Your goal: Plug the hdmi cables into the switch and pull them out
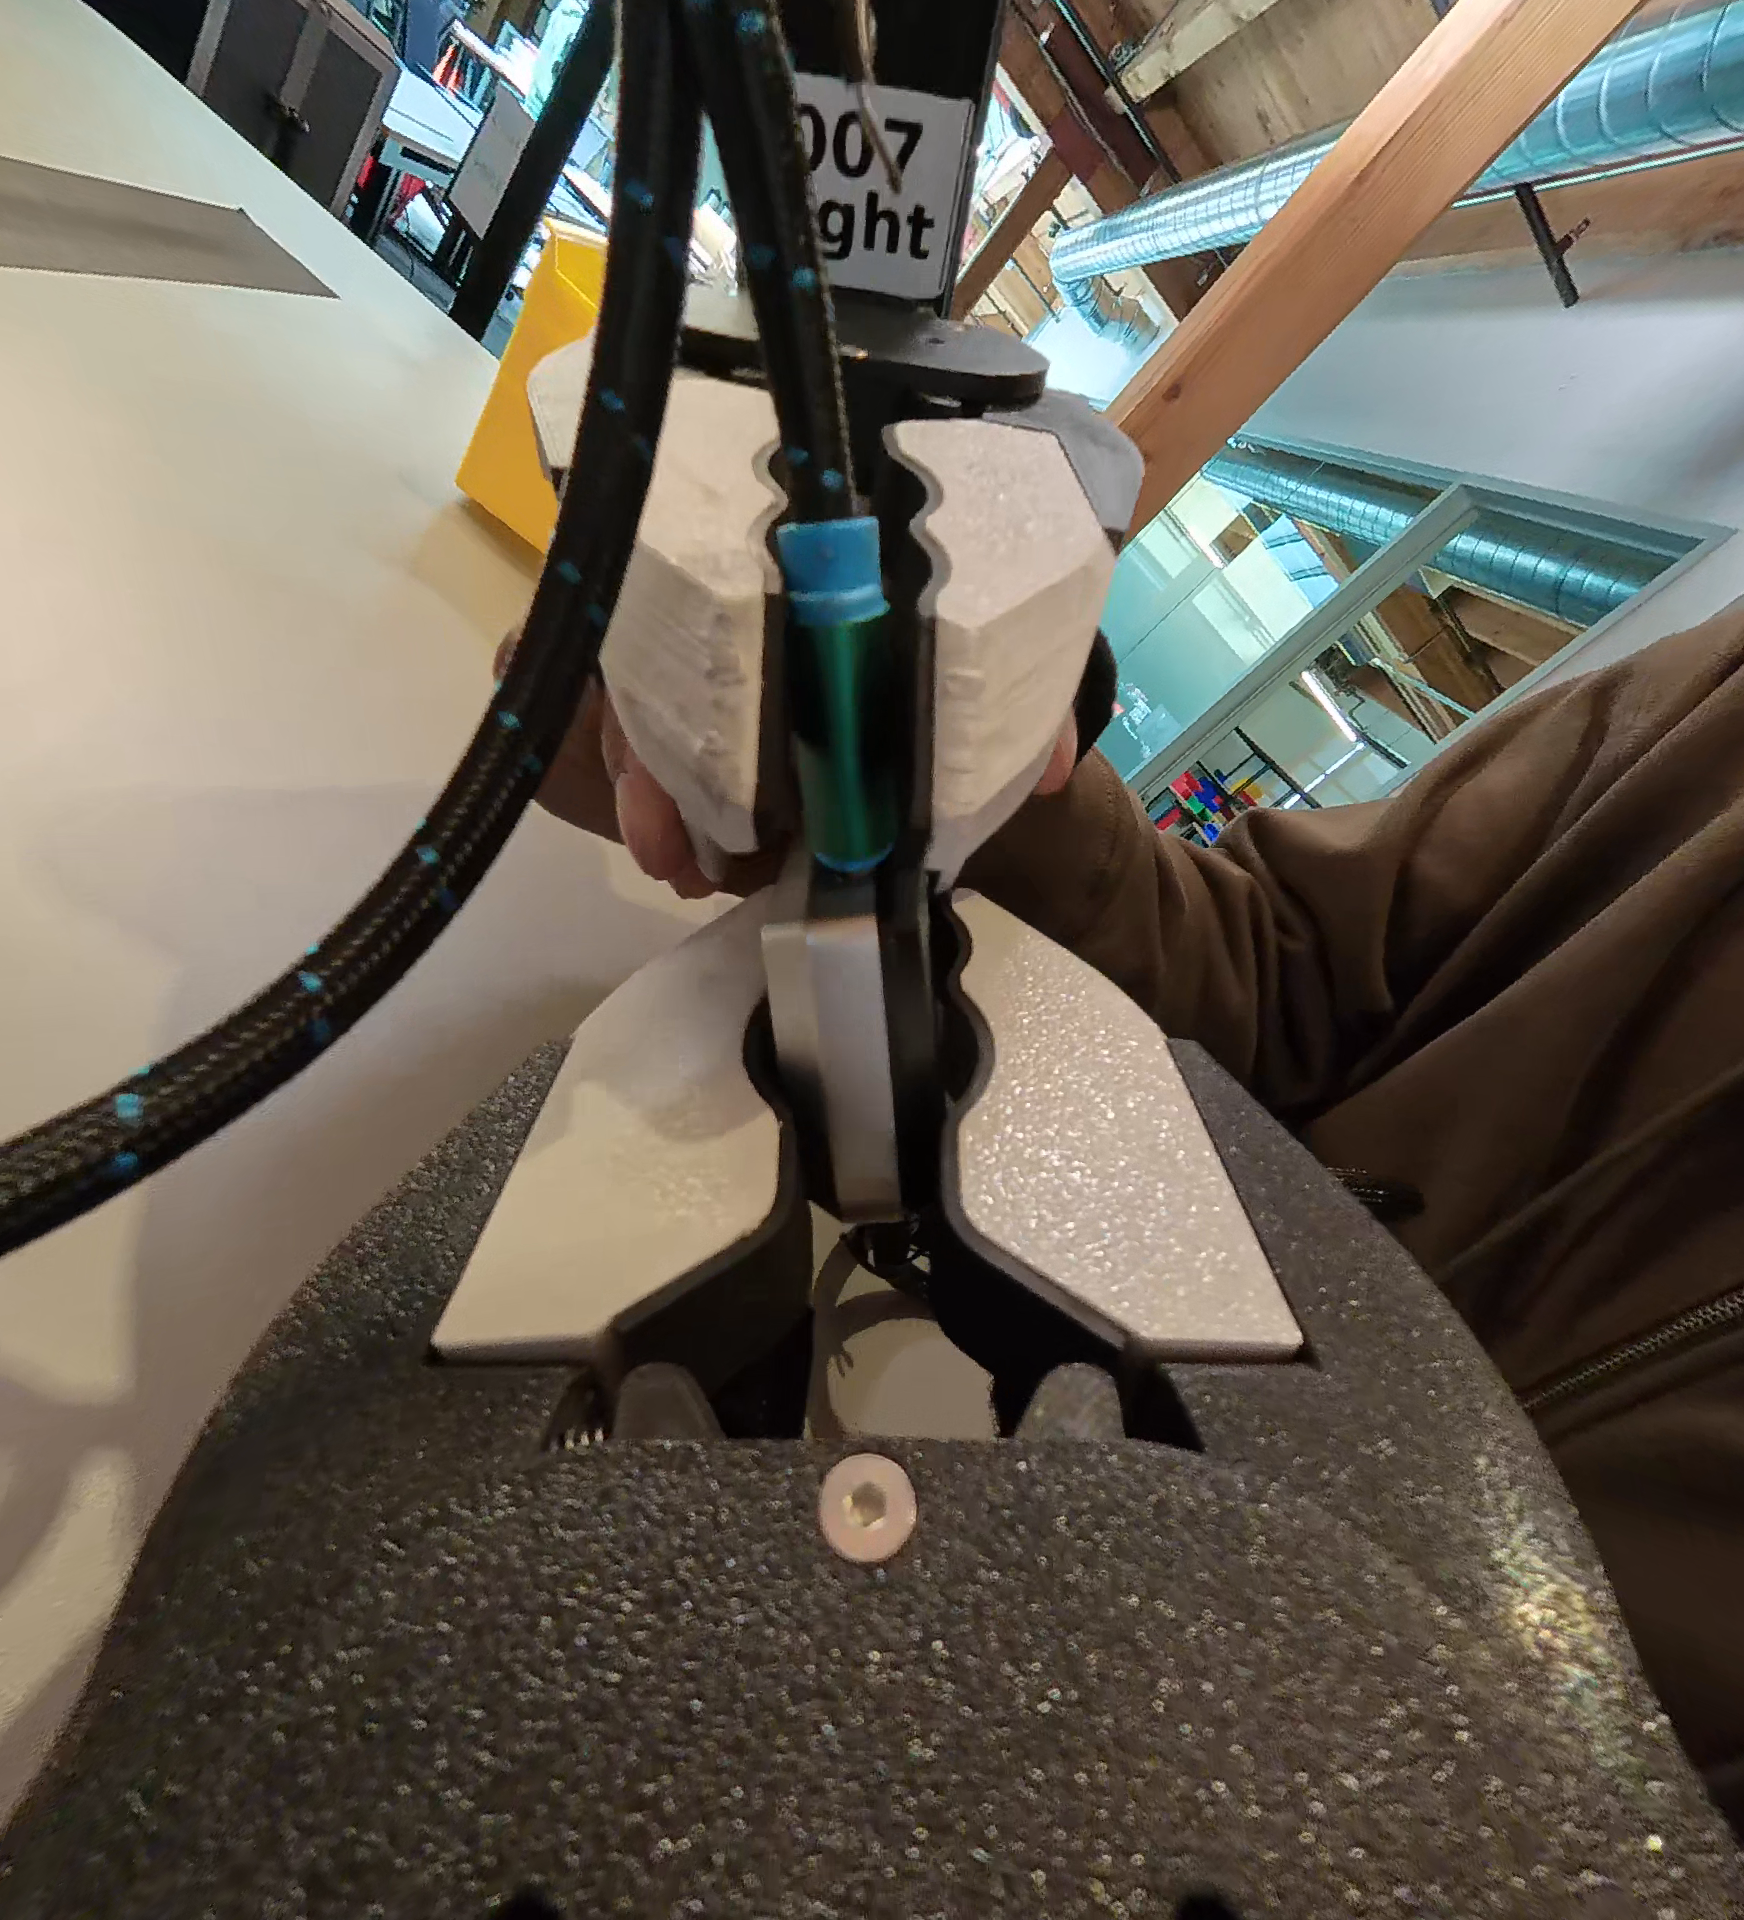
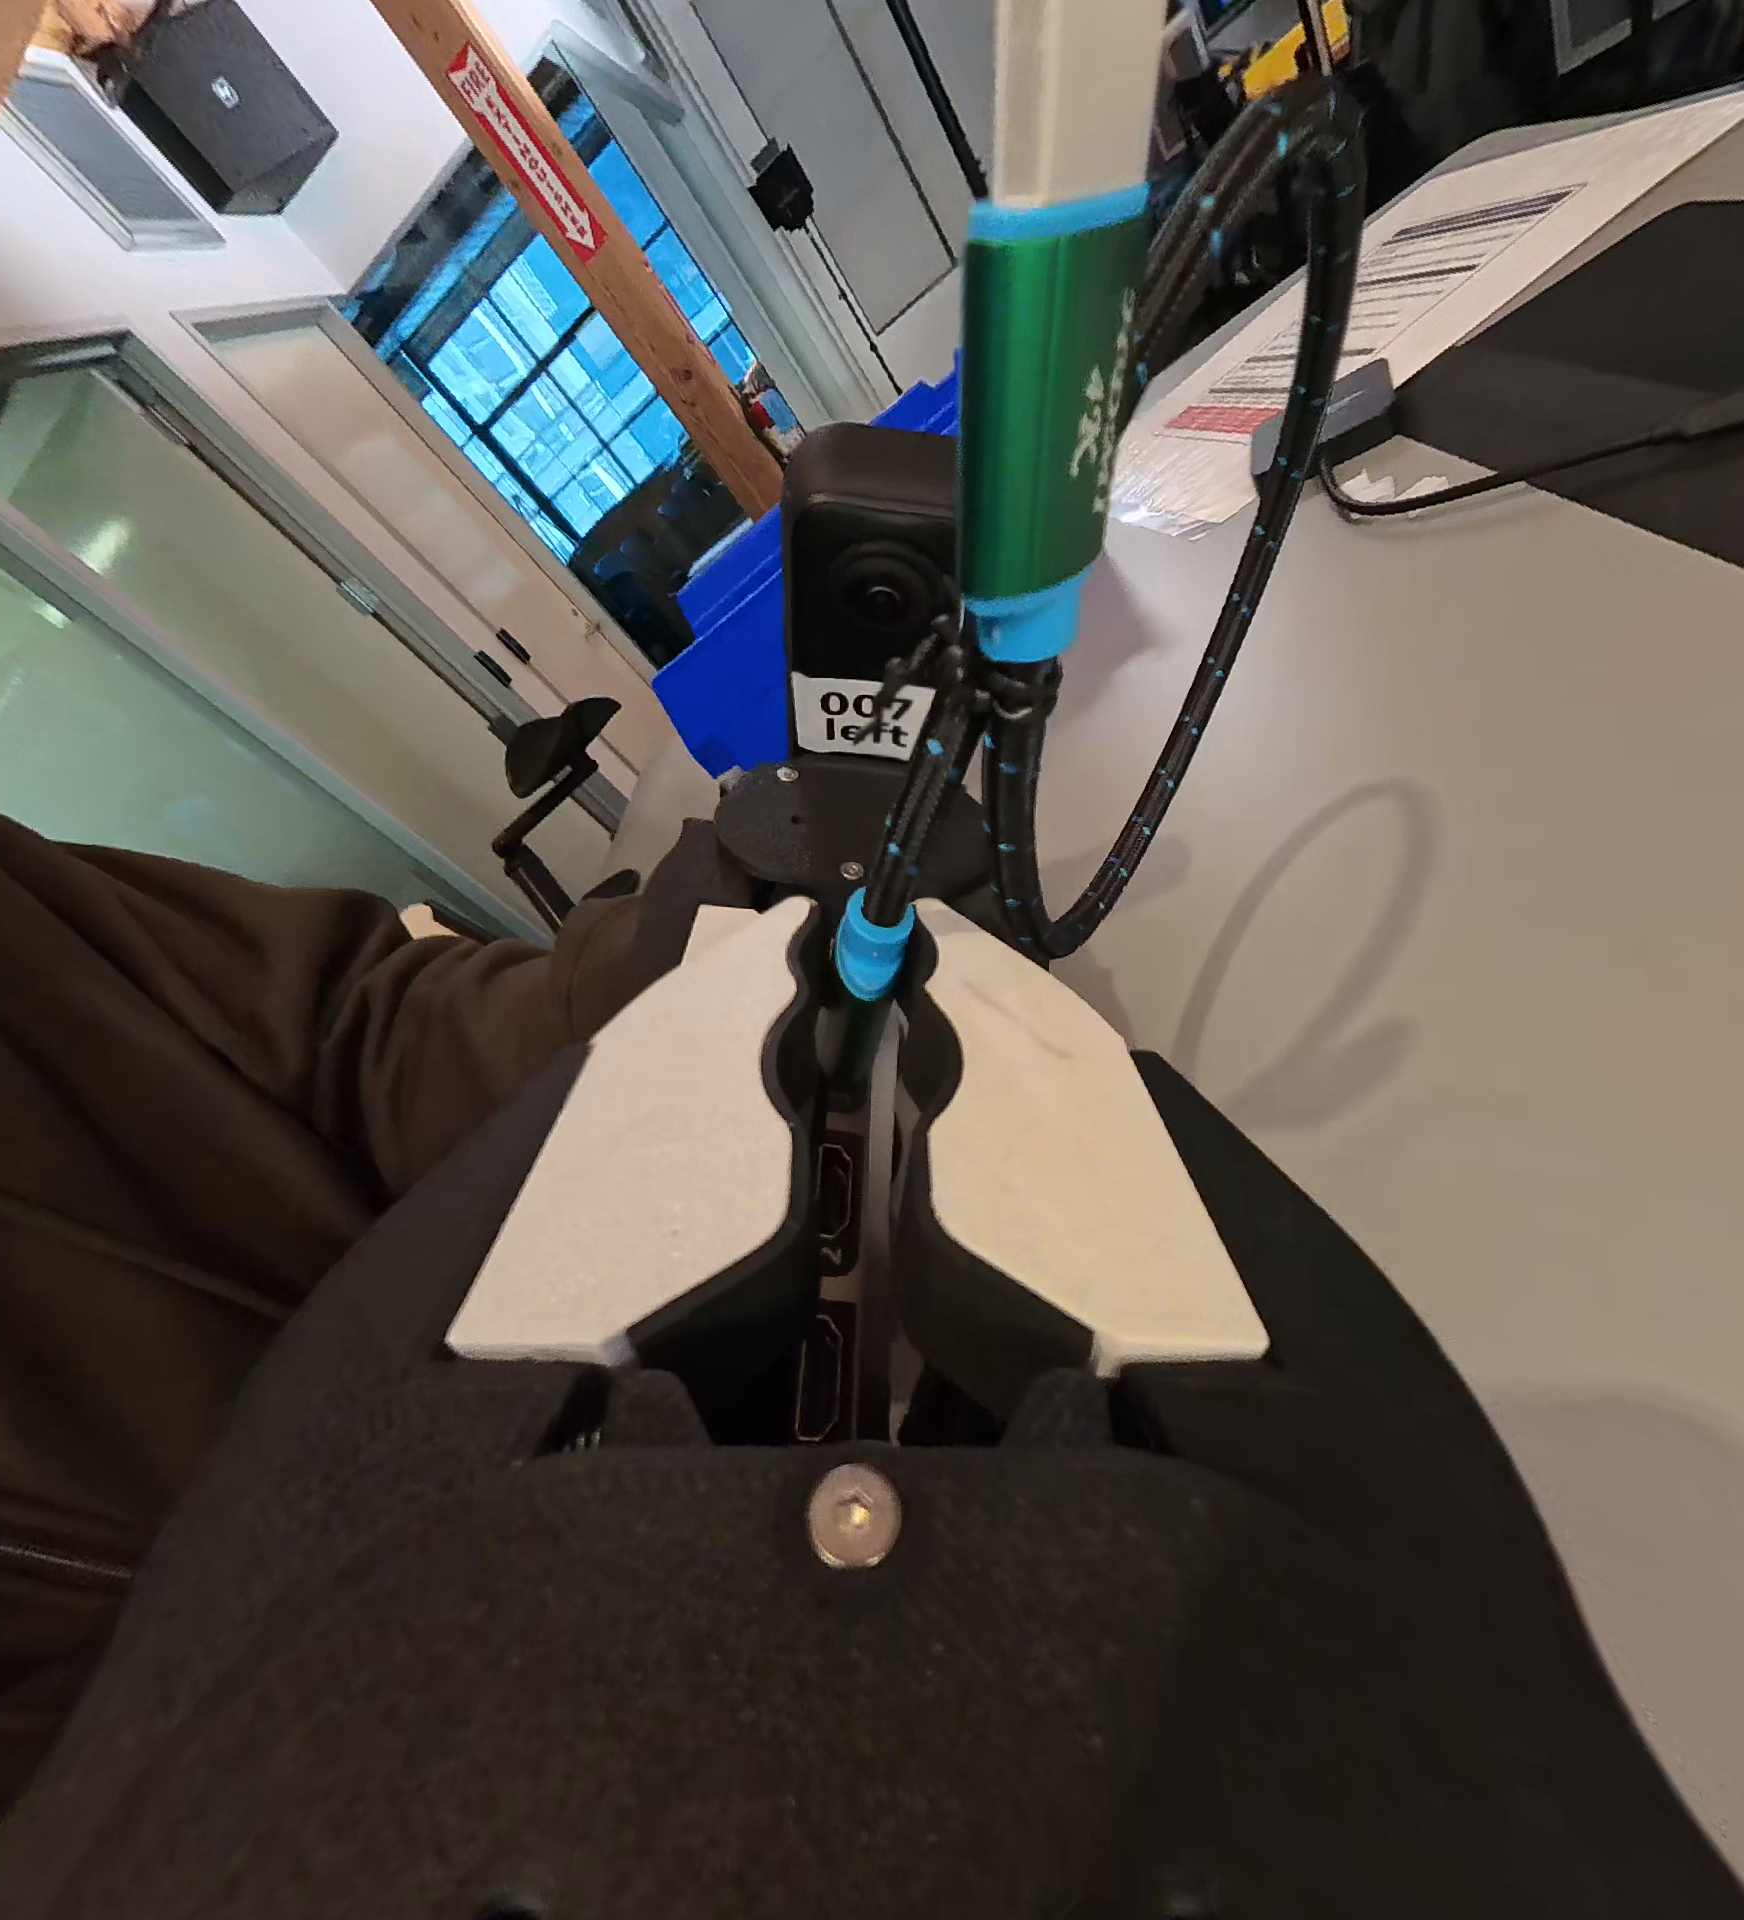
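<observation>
My left gripper [image 1: 847, 904] is shut on a flat grey-and-black box [image 1: 837, 1060] that stands upright between its white fingers. Facing it, my right gripper [image 1: 842, 857] is shut on a green plug [image 1: 842, 717] with blue ends; the plug's lower end meets the box's end. In the right wrist view my right gripper [image 2: 863, 925] shows the plug's blue collar [image 2: 873, 956] at its tips and the box's black port side [image 2: 832, 1184] deeper between the fingers. The black braided cable [image 1: 328, 997] loops off left. A second green plug [image 2: 1044, 416] hangs close to the camera.
Both grippers are above a pale table [image 2: 1470, 935]. A yellow bin [image 1: 525, 416] and a blue bin [image 2: 733, 644] stand at its far edge. A printed sheet [image 2: 1367, 312] and a small dark adapter [image 2: 1325, 416] lie at the back right. A brown sleeve [image 1: 1367, 883] is close by. There is about 8 cm between the tips of the two grippers.
</observation>
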Tool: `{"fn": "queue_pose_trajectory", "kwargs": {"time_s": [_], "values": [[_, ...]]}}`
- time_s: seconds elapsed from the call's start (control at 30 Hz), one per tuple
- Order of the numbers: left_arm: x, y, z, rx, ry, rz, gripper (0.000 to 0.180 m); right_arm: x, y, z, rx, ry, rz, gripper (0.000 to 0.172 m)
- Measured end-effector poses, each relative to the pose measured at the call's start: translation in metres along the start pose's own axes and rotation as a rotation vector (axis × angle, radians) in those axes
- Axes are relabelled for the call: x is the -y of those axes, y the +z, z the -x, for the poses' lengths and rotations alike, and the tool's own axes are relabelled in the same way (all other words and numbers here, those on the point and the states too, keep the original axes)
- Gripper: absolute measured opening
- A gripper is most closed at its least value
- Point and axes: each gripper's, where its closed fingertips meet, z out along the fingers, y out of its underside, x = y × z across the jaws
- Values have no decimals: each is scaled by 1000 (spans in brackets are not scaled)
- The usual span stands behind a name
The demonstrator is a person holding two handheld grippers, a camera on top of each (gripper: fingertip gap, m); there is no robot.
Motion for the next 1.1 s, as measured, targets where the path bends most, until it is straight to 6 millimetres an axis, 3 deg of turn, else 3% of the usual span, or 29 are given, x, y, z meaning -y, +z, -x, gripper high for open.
{"fn": "queue_pose_trajectory", "kwargs": {"time_s": [0.47,0.73,0.77,0.83,0.93,1.0,1.1], "values": [[5,-4,3,-4,-52,-25,24,6,-1,-7,-8,48,-64,11],[-3,-3,2,-14,-75,33,24,0,-5,-7,4,59,-2,12],[-10,-3,0,-27,-66,71,23,13,-14,-12,-18,84,-86,11],[-15,-2,-15,-65,3,87,23,41,-57,-24,-40,115,-236,11],[-7,-12,-11,-50,-40,2,23,53,-110,-24,-82,62,-300,11],[-2,-14,-8,-47,-35,-23,23,52,-116,-22,-136,27,-287,11],[5,-13,-3,-38,-15,-51,23,53,-110,-23,-173,-6,-262,11]]}}
